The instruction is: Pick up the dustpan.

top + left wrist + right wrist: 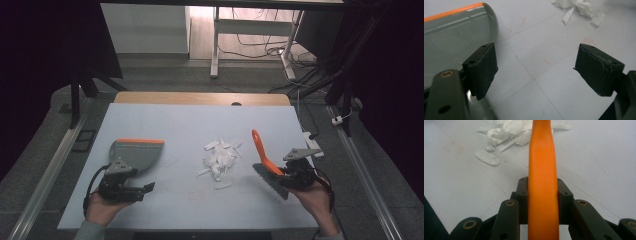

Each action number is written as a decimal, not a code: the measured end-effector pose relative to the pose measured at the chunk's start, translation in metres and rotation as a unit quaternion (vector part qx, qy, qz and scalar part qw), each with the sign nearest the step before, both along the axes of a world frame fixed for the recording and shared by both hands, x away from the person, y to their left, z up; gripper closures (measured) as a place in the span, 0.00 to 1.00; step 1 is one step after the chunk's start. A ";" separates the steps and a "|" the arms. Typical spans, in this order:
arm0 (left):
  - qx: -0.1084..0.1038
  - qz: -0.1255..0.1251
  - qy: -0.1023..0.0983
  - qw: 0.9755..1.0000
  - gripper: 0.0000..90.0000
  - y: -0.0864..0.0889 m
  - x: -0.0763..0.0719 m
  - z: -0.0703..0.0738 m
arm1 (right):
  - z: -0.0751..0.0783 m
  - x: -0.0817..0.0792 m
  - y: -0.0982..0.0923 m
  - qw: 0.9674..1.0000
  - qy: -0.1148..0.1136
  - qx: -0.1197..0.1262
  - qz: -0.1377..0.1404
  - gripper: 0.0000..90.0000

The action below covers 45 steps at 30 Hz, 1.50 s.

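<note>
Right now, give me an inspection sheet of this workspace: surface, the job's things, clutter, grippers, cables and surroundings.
Surface: pale table, faint reddish marks, wooden strip along the far edge.
Job's things: grey dustpan with an orange edge lies flat at the left; pile of white paper scraps at the centre; brush with an orange handle at the right.
Clutter: nothing seen.
Grippers: left gripper open, beside the dustpan, holding nothing; right gripper shut on the brush handle.
Cables: black cable trails from the left gripper; loose cables on the floor beyond.
Surroundings: white desk frame, dark curtains at the sides.
</note>
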<state>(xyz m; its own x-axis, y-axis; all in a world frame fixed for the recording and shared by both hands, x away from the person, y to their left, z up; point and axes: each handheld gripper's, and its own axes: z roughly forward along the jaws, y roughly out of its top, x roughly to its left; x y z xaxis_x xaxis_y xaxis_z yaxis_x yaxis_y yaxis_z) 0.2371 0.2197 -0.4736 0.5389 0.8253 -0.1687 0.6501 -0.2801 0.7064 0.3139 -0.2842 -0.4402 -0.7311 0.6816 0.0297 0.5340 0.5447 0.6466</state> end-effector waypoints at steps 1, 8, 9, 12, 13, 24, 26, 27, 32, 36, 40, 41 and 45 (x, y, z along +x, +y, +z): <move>0.000 0.004 0.002 1.000 0.21 0.001 0.001 0.003 | 0.000 0.000 0.000 1.000 0.000 0.000 0.001 0.78; 0.013 0.026 0.008 1.000 0.20 0.000 0.003 0.014 | 0.002 -0.001 -0.003 1.000 -0.006 0.001 -0.003 0.78; 0.012 0.026 0.008 1.000 0.19 0.001 0.003 0.014 | 0.002 -0.001 -0.003 1.000 -0.006 0.002 -0.004 0.78; 0.017 0.029 0.018 0.999 0.19 0.002 0.005 0.010 | 0.003 -0.001 -0.003 1.000 -0.008 0.001 -0.004 0.78; 0.022 0.033 0.020 0.999 0.18 0.004 0.006 0.010 | 0.003 -0.001 -0.003 1.000 -0.008 -0.001 -0.004 0.78; 0.008 0.107 0.042 0.993 0.17 0.031 0.004 0.015 | 0.001 -0.001 -0.002 1.000 -0.007 -0.006 -0.011 0.78; 0.006 0.117 0.053 0.992 0.17 0.035 0.005 0.013 | 0.001 -0.001 -0.002 1.000 -0.006 -0.007 -0.011 0.78; 0.005 0.119 0.057 0.991 0.17 0.036 0.006 0.012 | 0.001 0.000 -0.002 1.000 -0.006 -0.006 -0.010 0.78; 0.008 0.132 0.069 0.989 0.16 0.042 0.009 0.008 | 0.000 0.000 -0.001 1.000 -0.004 -0.006 -0.012 0.78; 0.004 0.156 0.078 0.985 0.16 0.051 0.011 0.003 | -0.001 0.000 -0.001 1.000 -0.004 -0.008 -0.012 0.78; 0.003 0.159 0.100 0.982 0.16 0.052 0.017 -0.007 | -0.001 0.000 0.000 1.000 -0.004 -0.010 -0.012 0.78; 0.003 0.160 0.103 0.982 0.16 0.051 0.018 -0.010 | -0.001 0.000 0.000 1.000 -0.003 -0.010 -0.012 0.78; 0.008 0.156 0.120 0.980 0.16 0.046 0.024 -0.020 | -0.003 0.001 0.000 1.000 -0.003 -0.012 -0.013 0.78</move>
<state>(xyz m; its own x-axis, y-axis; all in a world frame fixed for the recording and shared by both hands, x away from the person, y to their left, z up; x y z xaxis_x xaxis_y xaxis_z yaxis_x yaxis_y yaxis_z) 0.2610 0.2659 -0.4932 0.2054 0.9476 -0.2447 0.8524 -0.0504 0.5204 0.3148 -0.2844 -0.4429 -0.7129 0.7012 0.0099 0.5452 0.5454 0.6367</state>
